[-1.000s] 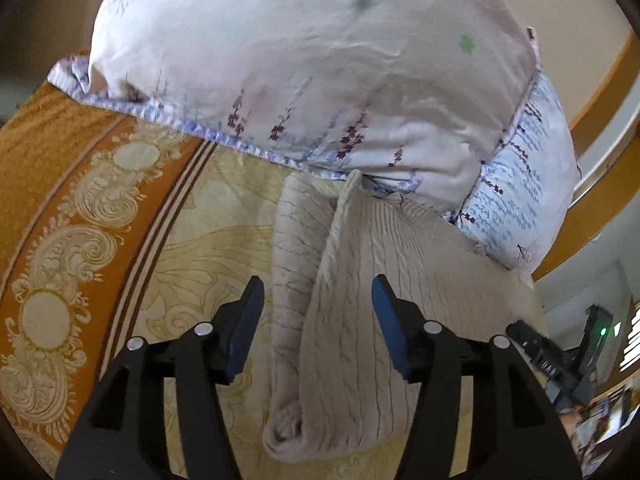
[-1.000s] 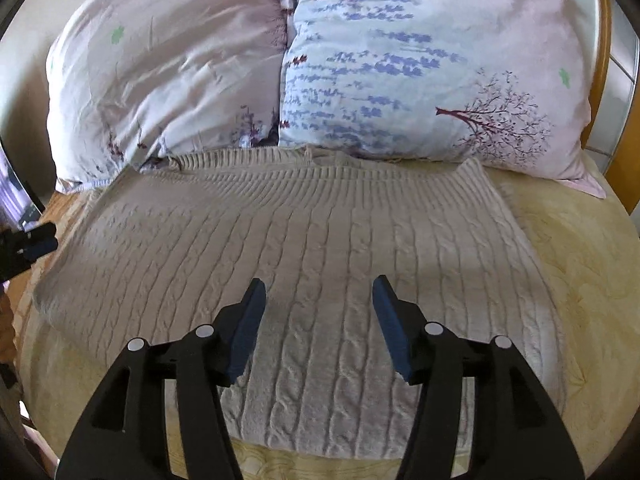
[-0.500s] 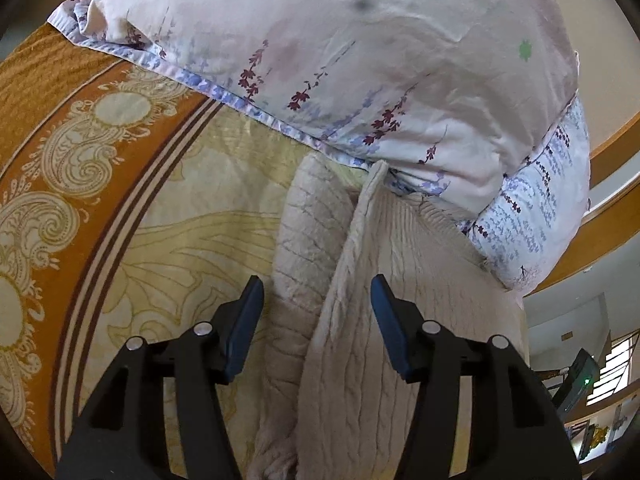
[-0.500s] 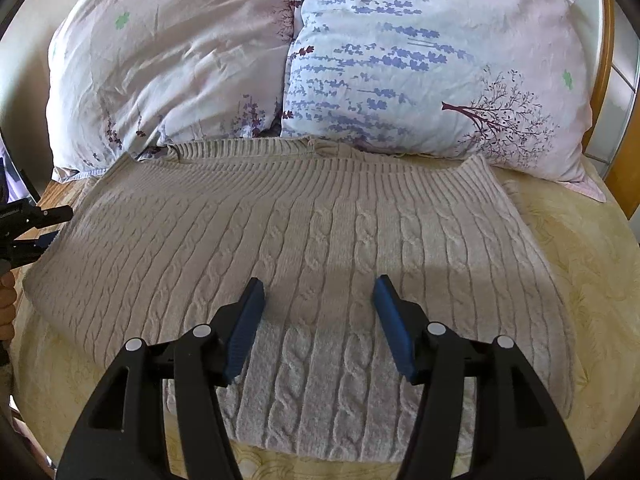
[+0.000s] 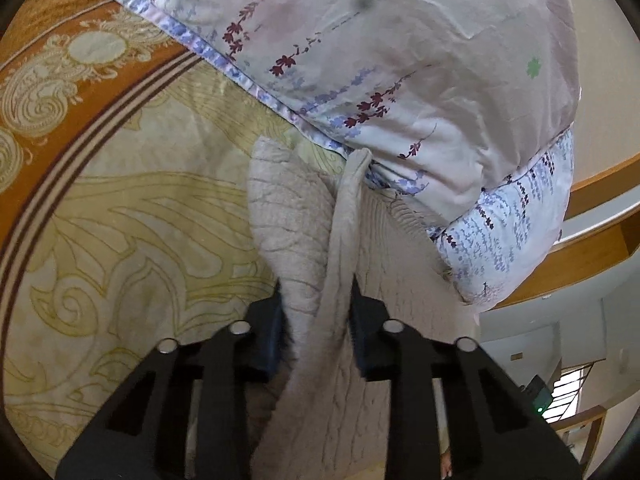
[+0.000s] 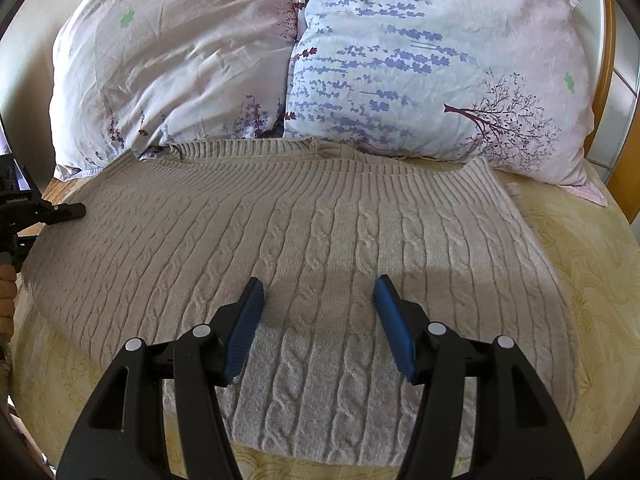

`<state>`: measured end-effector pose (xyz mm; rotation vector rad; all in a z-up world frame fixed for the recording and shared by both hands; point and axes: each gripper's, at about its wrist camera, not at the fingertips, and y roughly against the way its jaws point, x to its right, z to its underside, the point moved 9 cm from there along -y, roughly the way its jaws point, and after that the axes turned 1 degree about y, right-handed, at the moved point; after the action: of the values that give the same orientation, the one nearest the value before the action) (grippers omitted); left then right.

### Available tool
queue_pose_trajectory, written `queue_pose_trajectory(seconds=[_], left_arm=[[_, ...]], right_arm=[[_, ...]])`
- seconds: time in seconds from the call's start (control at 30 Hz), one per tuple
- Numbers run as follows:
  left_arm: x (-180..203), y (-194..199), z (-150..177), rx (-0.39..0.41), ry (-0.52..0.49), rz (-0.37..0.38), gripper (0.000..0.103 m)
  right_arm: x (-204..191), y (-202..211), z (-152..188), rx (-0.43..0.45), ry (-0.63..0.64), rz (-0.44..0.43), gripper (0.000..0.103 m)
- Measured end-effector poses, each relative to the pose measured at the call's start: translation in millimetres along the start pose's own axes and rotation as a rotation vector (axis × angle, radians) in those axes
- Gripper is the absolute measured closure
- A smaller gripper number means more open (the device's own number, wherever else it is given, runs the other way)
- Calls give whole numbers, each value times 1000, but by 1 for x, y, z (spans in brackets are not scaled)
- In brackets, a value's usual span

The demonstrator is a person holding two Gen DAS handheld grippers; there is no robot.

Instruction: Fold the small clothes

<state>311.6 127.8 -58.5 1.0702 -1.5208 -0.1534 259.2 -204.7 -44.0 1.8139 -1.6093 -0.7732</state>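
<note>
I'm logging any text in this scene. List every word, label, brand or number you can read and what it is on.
No text can be read in either view.
Left gripper: faint light marks on its black body, too small to read.
Wall plate: a small tag, too blurred to read.
Pillows and sweater: only floral print and cable knit, no lettering.

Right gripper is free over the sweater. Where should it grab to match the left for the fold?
Take the sweater at its right side edge, coming in from the right. That edge lies flat and clear on the bedspread, opposite the edge the left gripper pinches. The right gripper stands open.
</note>
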Motion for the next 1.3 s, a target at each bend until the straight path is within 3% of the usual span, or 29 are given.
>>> queue_pose_trajectory(seconds=[0.2,0.43,0.73,0.9,1.07,1.13,1.2,1.27,1.3], left_arm=[[29,10,-3,39,-2,82,84],[113,18,9,65,-56,254,86],[215,-31,59,-26,-114,421,87],[265,-79,95,-105,-168,419,87],[280,-152,137,-220,-195,303,85],[279,-174,152,-279,-181,279,79],[284,-175,161,-312,-186,327,76],[295,-159,162,-322,-229,387,60],[298,-149,161,-317,-253,395,47]], right_arm=[[2,3,1,6,-30,-36,43],[25,20,0,50,-106,-60,43],[71,53,-4,142,-220,-111,43],[113,71,-4,190,-312,-91,43],[144,78,6,192,-402,-107,43],[154,79,8,184,-454,-157,43],[163,81,8,183,-507,-209,43],[170,84,8,180,-561,-264,43],[171,83,7,172,-579,-289,43]])
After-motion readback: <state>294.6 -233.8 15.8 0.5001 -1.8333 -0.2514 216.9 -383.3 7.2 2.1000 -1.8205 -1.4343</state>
